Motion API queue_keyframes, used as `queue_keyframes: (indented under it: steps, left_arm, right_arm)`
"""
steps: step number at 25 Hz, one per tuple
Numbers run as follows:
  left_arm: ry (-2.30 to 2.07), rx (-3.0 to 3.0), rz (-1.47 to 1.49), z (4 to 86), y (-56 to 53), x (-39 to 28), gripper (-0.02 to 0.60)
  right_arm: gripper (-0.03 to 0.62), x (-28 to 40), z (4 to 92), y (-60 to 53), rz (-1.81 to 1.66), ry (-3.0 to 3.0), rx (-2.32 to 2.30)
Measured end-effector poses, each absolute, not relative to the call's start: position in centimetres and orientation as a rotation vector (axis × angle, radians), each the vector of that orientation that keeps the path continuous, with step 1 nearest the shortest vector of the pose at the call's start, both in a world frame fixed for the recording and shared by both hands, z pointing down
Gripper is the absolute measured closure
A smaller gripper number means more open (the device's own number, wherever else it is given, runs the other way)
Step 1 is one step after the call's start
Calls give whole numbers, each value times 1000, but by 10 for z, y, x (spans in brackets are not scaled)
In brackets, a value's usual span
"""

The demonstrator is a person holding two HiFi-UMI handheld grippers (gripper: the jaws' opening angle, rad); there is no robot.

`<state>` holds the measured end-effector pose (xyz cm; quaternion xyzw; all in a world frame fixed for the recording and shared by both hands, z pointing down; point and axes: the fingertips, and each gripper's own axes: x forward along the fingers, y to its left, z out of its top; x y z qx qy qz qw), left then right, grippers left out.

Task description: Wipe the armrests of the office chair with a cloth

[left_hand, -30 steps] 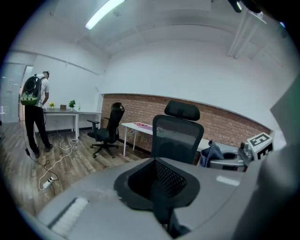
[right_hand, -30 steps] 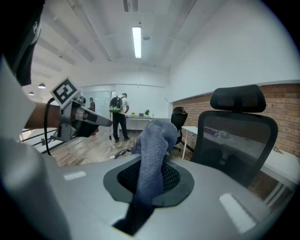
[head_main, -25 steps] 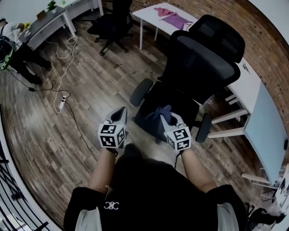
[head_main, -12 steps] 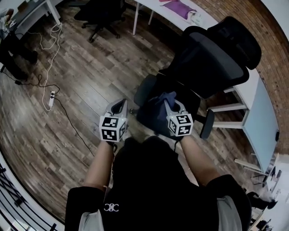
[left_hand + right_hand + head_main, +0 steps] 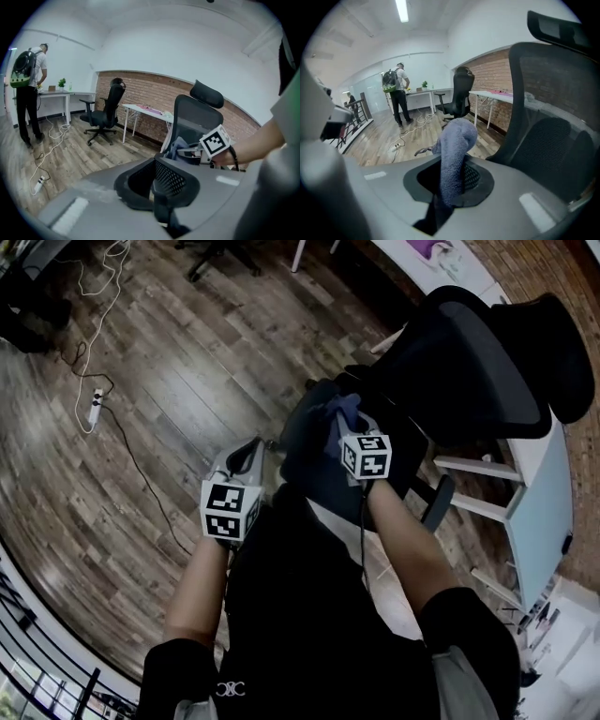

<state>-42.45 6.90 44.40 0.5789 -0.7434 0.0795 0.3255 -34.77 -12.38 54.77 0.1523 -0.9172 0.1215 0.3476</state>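
I am holding the right gripper (image 5: 349,420) clenched on the blue cloth (image 5: 346,407), which is bunching up out of its jaws and hanging over the seat of the office chair (image 5: 469,362), just in front of the backrest. I cannot tell whether it is touching anything. The left gripper (image 5: 250,452) is hovering closed on nothing, just left of the seat edge and apart from the chair. The chair's right armrest (image 5: 438,502) is sitting near my right forearm, and the pale desk (image 5: 548,512) is hemming in that side just beyond it. The open room is lying to the left: bare wooden floor (image 5: 178,362), crossed only by a power strip (image 5: 94,407) and its cable. Far off, a second chair (image 5: 105,110) and a person with a backpack (image 5: 28,89) are standing by another table. Compared with a second ago, the right gripper has carried the cloth farther in over the seat towards the backrest, while the left gripper is staying about where it was.
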Motion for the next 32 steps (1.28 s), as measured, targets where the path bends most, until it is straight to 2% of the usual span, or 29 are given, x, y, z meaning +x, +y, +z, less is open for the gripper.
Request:
queue_keyframes:
  steps: [9, 16, 32]
  left_arm:
    - [-1957, 1378, 173, 474, 71, -430, 576]
    - [-1977, 1316, 167, 478, 66, -436, 575]
    - [-2017, 1216, 102, 482, 93, -451, 575]
  right_arm:
    - [551, -365, 621, -189, 489, -2238, 526]
    - [551, -383, 640, -212, 482, -2202, 451]
    - [551, -464, 636, -154, -158, -2041, -112]
